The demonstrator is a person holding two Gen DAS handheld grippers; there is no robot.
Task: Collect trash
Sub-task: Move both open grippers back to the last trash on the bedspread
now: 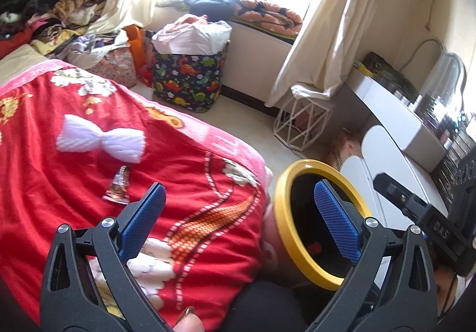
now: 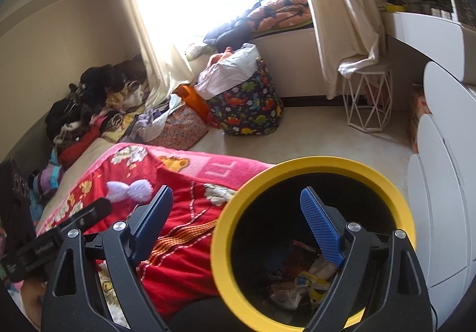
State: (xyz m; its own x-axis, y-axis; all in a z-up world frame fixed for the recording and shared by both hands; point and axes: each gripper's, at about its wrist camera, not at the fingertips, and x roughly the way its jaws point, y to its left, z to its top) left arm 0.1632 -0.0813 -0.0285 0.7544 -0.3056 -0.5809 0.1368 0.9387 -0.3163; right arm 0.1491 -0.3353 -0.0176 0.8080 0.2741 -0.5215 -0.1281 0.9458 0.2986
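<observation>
A small crumpled snack wrapper point(image 1: 119, 184) lies on the red blanket point(image 1: 74, 183), just beyond my left gripper point(image 1: 239, 196), which is open and empty. A black trash bin with a yellow rim point(image 1: 281, 219) stands beside the bed, to the right. In the right wrist view the bin point(image 2: 312, 164) is close below, with several wrappers point(image 2: 300, 281) in its bottom. My right gripper point(image 2: 236, 202) is open and empty, its right finger over the bin's mouth. The right gripper's body point(image 1: 416, 213) shows at the right of the left wrist view.
A white knitted bow point(image 1: 101, 140) lies on the blanket past the wrapper. A dinosaur-print hamper point(image 1: 187, 79), a flowered bag point(image 1: 116, 64), a white wire stool point(image 1: 303, 123) and white furniture point(image 1: 386, 153) stand on the floor. Clothes pile up at the bed's far end point(image 1: 44, 4).
</observation>
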